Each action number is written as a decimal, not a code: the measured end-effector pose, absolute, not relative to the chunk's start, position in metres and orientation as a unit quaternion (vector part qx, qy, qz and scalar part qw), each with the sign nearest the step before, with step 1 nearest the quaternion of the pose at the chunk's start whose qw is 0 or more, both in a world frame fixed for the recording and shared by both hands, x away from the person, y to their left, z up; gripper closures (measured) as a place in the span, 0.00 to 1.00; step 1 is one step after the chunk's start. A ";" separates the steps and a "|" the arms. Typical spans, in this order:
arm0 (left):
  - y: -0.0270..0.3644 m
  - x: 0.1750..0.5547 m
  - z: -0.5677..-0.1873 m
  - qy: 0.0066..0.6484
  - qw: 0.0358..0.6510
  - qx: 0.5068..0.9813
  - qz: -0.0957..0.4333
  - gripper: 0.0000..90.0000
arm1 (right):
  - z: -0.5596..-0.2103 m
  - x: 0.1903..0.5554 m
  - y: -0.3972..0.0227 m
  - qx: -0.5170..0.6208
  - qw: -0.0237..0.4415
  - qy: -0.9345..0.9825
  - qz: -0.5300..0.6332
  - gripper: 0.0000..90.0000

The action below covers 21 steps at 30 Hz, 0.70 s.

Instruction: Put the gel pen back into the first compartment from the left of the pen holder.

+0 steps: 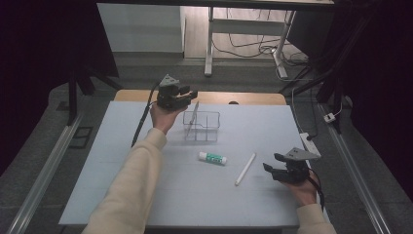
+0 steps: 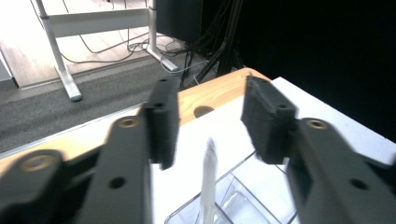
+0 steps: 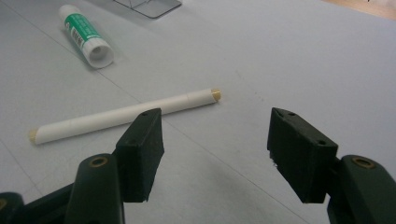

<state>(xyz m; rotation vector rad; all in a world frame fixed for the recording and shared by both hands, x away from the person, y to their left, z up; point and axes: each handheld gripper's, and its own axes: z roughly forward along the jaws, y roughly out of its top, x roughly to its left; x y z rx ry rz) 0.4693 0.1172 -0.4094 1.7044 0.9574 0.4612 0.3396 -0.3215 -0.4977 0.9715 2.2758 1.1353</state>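
Observation:
A clear plastic organizer (image 1: 201, 126) with compartments stands at the table's middle back. A white pen (image 1: 194, 113) leans upright in its left side; in the left gripper view the pen (image 2: 208, 179) rises just below the open jaws. My left gripper (image 1: 190, 92) hovers open above and left of the organizer. A white glue stick with a green label (image 1: 212, 157) lies in front of the organizer. A second white pen (image 1: 245, 168) lies to its right, seen as the pen (image 3: 123, 115) just beyond my open right gripper (image 3: 215, 140), which is held low near the right edge (image 1: 273, 162).
The white table top (image 1: 195, 195) sits on a wooden desk whose edge (image 1: 243, 97) shows at the back. A power strip (image 1: 308, 141) lies off the right edge. Table legs and cables (image 1: 253, 44) stand on the floor beyond.

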 end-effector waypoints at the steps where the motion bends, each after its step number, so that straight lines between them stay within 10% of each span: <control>1: 0.118 0.469 -0.409 0.401 0.538 0.716 0.193 0.56 | -0.498 0.340 -0.322 0.349 0.208 0.818 0.408 0.40; 21: 0.136 0.418 -0.408 0.354 0.497 0.769 0.190 0.45 | -0.497 0.339 -0.322 0.346 0.208 0.818 0.410 0.39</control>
